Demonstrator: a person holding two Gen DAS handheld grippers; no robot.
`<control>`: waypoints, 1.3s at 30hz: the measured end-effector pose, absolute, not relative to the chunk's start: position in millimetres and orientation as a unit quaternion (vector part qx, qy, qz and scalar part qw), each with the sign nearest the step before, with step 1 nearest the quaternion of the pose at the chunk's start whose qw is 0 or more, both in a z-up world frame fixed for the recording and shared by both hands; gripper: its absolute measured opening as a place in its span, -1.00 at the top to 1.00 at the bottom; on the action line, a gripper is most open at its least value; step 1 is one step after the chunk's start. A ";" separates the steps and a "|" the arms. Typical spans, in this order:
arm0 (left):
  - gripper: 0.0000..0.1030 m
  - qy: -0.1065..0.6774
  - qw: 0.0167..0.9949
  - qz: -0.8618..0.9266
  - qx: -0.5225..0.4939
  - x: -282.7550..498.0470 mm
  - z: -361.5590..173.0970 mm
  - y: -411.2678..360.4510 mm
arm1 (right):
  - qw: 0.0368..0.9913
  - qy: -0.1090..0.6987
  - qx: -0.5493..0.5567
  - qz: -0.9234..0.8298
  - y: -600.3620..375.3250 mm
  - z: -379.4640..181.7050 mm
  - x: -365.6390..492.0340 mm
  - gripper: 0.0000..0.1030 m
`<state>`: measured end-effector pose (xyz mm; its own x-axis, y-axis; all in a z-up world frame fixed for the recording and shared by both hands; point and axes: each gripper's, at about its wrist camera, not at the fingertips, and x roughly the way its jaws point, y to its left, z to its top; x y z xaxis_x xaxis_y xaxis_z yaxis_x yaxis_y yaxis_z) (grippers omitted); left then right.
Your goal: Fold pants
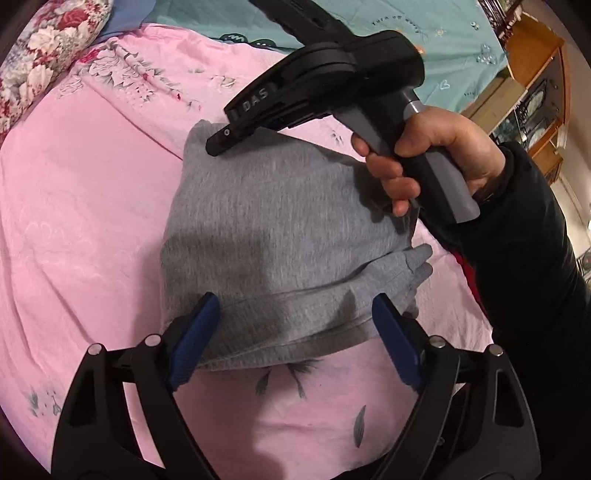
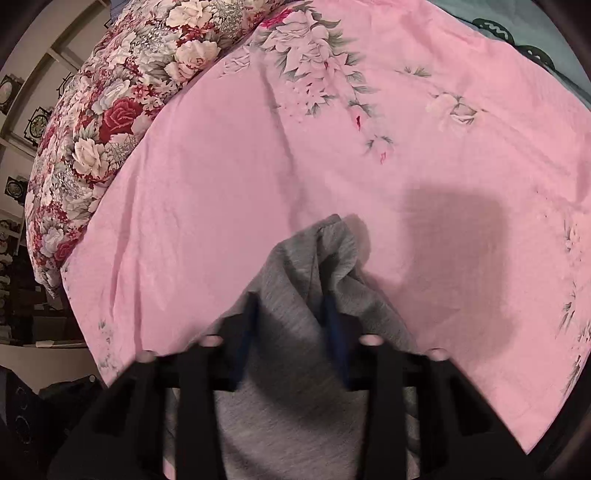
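The grey pants [image 1: 266, 229] lie folded into a thick bundle on the pink floral bedspread [image 1: 92, 221]. My left gripper [image 1: 295, 325] stands open, its blue pads [image 1: 199, 332] on either side of the bundle's near edge, with cloth between them but not squeezed. A hand [image 1: 424, 155] in a black sleeve holds my right gripper [image 1: 218, 142], which points down onto the bundle's far left corner. In the right wrist view that gripper [image 2: 290, 325] is shut on a bunched ridge of the pants [image 2: 295, 288], and grey cloth fills the narrow gap between its pads.
A red and white floral pillow [image 2: 92, 147] lies at the far left of the bed. A teal sheet [image 1: 424, 33] covers the far side. Wooden shelves [image 1: 535, 85] stand beyond the bed at the right, and dark shelving [image 2: 22, 184] at the left.
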<state>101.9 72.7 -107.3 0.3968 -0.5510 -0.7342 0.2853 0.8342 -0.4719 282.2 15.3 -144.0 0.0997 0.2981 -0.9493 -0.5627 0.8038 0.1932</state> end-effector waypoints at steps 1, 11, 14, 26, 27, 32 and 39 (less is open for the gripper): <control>-0.65 0.483 0.824 -0.261 -0.138 99.3 -107.4 72.1 | 0.742 0.596 -0.119 0.284 17.1 -142.7 279.2 0.66; -0.65 0.493 0.818 -0.265 -0.136 99.8 -126.4 60.5 | 0.759 0.575 -0.184 0.244 39.2 -174.1 289.0 0.65; -0.65 0.479 0.812 -0.300 -0.147 92.3 -108.4 63.7 | 0.754 0.583 -0.159 0.256 29.9 -165.0 295.2 0.38; -0.90 0.529 0.790 -0.178 -0.253 134.1 -121.1 154.8 | 0.855 0.479 -0.081 0.181 -92.2 -42.1 200.8 -0.91; -0.90 0.540 0.776 -0.184 -0.269 138.3 -133.4 157.3 | 0.857 0.485 -0.070 0.162 -107.8 -50.1 187.4 -0.91; -0.90 0.574 0.736 -0.204 -0.296 144.7 -170.0 145.2 | 0.845 0.515 0.076 0.122 -166.8 -102.0 139.0 -0.91; -0.90 0.583 0.731 -0.234 -0.264 160.8 -176.2 109.9 | 0.820 0.527 0.199 0.103 -186.4 -142.7 151.1 -0.91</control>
